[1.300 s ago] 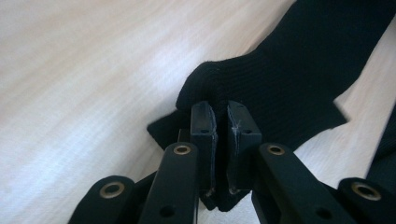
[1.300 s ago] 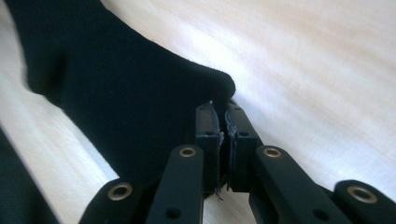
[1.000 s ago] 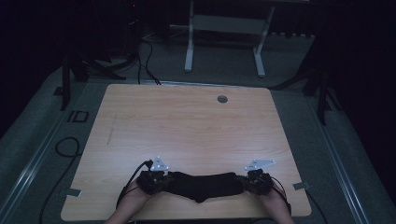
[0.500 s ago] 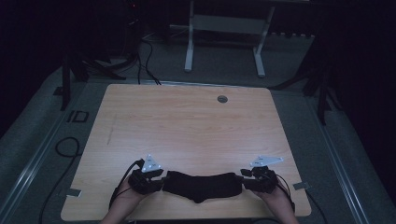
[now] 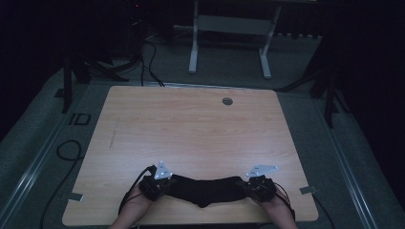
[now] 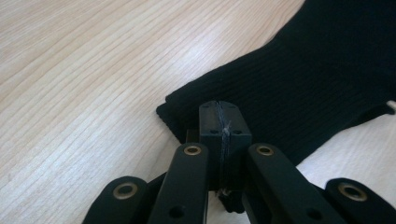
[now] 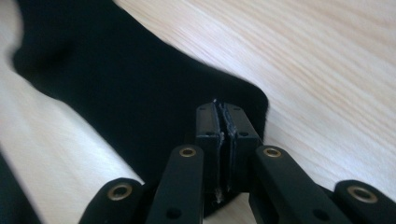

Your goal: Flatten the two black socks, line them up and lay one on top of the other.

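A light wooden table (image 5: 191,138) carries the scene, with a small round grommet (image 5: 227,101) set near its far edge. A black knitted sock (image 5: 205,190) lies stretched along the near edge of the table, sagging slightly toward that edge at its middle. The left gripper (image 5: 160,183) sits at the sock's left end, its jaws pressed together and pinching the ribbed cuff, as the left gripper view shows (image 6: 223,123). The right gripper (image 5: 255,185) sits at the sock's right end, its jaws likewise closed on the fabric's corner in the right gripper view (image 7: 223,119). A hand (image 5: 138,200) holds the left gripper from the near edge.
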The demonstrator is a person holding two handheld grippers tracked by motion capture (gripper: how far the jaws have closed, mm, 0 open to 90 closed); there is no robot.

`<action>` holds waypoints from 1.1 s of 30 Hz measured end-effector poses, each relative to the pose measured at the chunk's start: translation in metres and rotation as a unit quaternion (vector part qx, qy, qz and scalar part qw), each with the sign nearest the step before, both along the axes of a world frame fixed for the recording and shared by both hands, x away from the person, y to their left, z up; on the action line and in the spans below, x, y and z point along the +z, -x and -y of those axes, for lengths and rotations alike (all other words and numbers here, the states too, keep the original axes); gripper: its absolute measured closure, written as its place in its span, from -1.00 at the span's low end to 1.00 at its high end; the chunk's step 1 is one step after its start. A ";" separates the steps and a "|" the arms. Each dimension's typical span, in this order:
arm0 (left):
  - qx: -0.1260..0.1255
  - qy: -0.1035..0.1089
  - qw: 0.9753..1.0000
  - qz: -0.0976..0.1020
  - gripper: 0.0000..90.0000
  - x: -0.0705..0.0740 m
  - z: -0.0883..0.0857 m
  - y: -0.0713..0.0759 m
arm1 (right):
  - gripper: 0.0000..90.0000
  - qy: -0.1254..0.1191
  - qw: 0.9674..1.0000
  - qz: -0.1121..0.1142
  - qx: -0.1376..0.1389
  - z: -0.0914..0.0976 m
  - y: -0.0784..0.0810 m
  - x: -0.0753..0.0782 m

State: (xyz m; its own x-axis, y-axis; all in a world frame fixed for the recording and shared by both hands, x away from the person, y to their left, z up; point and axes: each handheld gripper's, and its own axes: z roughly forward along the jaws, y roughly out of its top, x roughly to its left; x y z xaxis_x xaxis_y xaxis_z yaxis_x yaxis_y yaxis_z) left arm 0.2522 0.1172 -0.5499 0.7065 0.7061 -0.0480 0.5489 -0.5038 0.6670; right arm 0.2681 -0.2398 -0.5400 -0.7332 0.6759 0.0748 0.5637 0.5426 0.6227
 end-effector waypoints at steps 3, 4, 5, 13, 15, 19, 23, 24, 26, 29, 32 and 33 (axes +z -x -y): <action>0.001 -0.003 1.000 0.005 0.99 -0.002 -0.001 -0.001 | 0.92 -0.003 1.000 -0.006 -0.006 0.002 -0.005 -0.006; 0.001 -0.005 1.000 0.008 0.99 -0.002 0.000 -0.002 | 0.93 -0.004 1.000 -0.007 -0.006 0.002 -0.006 -0.007; 0.002 -0.008 1.000 0.013 0.99 -0.002 -0.001 -0.003 | 0.94 0.000 1.000 -0.005 -0.007 0.001 -0.007 -0.006; 0.015 0.008 1.000 0.019 0.99 -0.005 -0.006 -0.021 | 0.98 0.011 1.000 0.010 -0.013 -0.003 -0.029 -0.008; 0.016 0.010 1.000 0.020 0.99 -0.006 -0.006 -0.027 | 0.98 0.013 1.000 0.013 -0.017 -0.004 -0.037 -0.008; 0.024 0.015 0.999 0.026 0.98 -0.007 -0.007 -0.043 | 0.95 0.007 1.000 0.010 -0.023 -0.006 -0.054 -0.008; 0.030 0.022 0.999 0.031 0.97 -0.008 -0.009 -0.055 | 0.94 0.003 1.000 0.012 -0.028 -0.007 -0.068 -0.008; 0.034 0.026 0.999 0.032 0.97 -0.009 -0.010 -0.062 | 0.94 0.000 0.999 0.014 -0.030 -0.007 -0.073 -0.009; 0.035 0.028 0.998 0.037 0.97 -0.009 -0.010 -0.068 | 0.94 -0.007 0.999 0.015 -0.040 -0.007 -0.088 -0.010; 0.036 0.032 0.998 0.040 0.97 -0.010 -0.011 -0.076 | 0.94 -0.010 0.999 0.018 -0.044 -0.008 -0.100 -0.010; 0.036 0.029 0.998 0.043 0.97 -0.010 -0.010 -0.084 | 0.93 -0.014 0.999 0.024 -0.046 -0.009 -0.110 -0.011; 0.036 0.028 0.998 0.042 0.97 -0.010 -0.010 -0.086 | 0.92 -0.014 0.999 0.026 -0.046 -0.009 -0.113 -0.012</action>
State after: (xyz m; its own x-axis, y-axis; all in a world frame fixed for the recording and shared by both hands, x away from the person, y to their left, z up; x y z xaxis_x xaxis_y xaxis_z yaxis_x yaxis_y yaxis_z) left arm 0.3379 0.1275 -0.5599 0.6577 0.7526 -0.0316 0.5229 -0.4259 0.7384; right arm 0.3808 -0.2306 -0.5516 -0.6717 0.7385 0.0587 0.5770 0.4719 0.6666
